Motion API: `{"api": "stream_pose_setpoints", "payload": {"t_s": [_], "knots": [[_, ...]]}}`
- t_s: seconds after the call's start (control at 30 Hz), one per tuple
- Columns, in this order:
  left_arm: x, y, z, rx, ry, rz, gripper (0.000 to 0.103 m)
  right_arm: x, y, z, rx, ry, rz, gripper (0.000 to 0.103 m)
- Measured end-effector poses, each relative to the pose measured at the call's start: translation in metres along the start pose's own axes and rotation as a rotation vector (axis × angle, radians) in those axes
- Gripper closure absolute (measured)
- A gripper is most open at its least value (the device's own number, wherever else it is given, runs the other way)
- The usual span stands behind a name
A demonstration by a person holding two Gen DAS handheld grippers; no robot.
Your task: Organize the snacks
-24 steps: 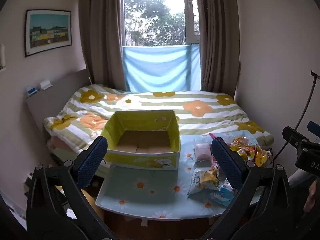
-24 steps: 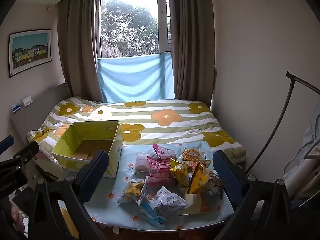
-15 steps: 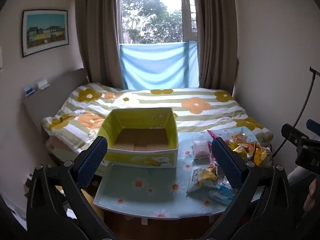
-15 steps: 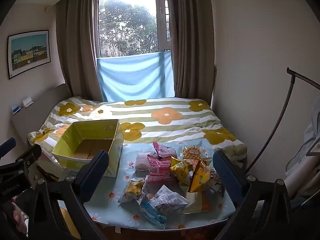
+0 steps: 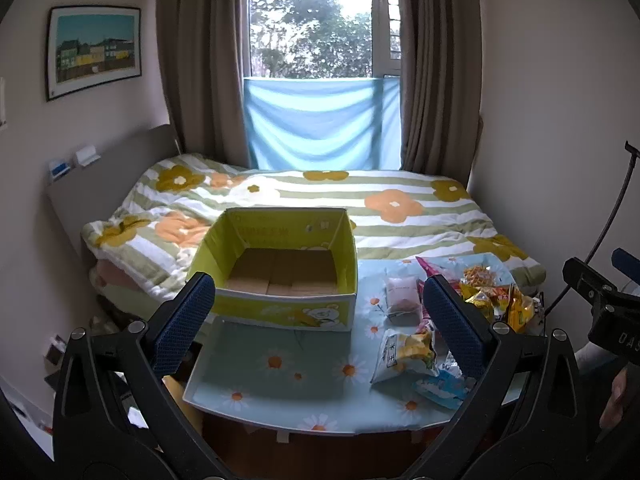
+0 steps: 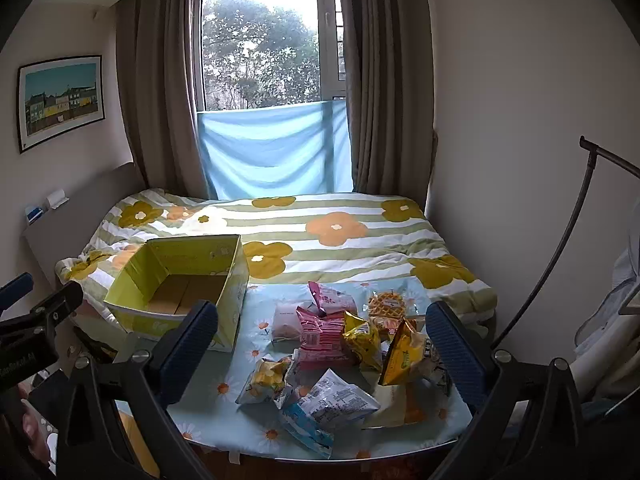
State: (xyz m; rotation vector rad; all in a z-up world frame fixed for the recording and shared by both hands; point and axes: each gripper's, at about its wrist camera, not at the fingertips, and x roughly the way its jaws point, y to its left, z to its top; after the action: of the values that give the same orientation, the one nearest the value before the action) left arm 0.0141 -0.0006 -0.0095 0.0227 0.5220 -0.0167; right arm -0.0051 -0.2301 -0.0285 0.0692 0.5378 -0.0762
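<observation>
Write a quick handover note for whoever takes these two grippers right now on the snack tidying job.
Left gripper: jaws wide open, holding nothing, facing the box.
Right gripper: jaws wide open, holding nothing, facing the snacks.
Open yellow-green cardboard box: on the left of the daisy-print blue table, nothing inside.
Pile of foil and plastic snack packets: loose on the table, right of the box.
Done: nothing packed yet.
Left: move every packet into the box.

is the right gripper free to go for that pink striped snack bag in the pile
Probably yes. The right gripper is open and empty above the table's near edge. The pink striped bag lies on top of the pile, only a yellow bag leaning at its side.
</observation>
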Motion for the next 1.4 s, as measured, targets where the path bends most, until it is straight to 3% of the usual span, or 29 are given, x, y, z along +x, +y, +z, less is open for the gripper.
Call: {"api": "stream_pose_setpoints", "payload": {"t_s": [1.4], "knots": [[0.009, -0.005, 0.003, -0.013, 0.003, -0.014, 0.000, 0.000, -0.011, -0.001, 0.011, -0.002, -0.022, 0.000]]}}
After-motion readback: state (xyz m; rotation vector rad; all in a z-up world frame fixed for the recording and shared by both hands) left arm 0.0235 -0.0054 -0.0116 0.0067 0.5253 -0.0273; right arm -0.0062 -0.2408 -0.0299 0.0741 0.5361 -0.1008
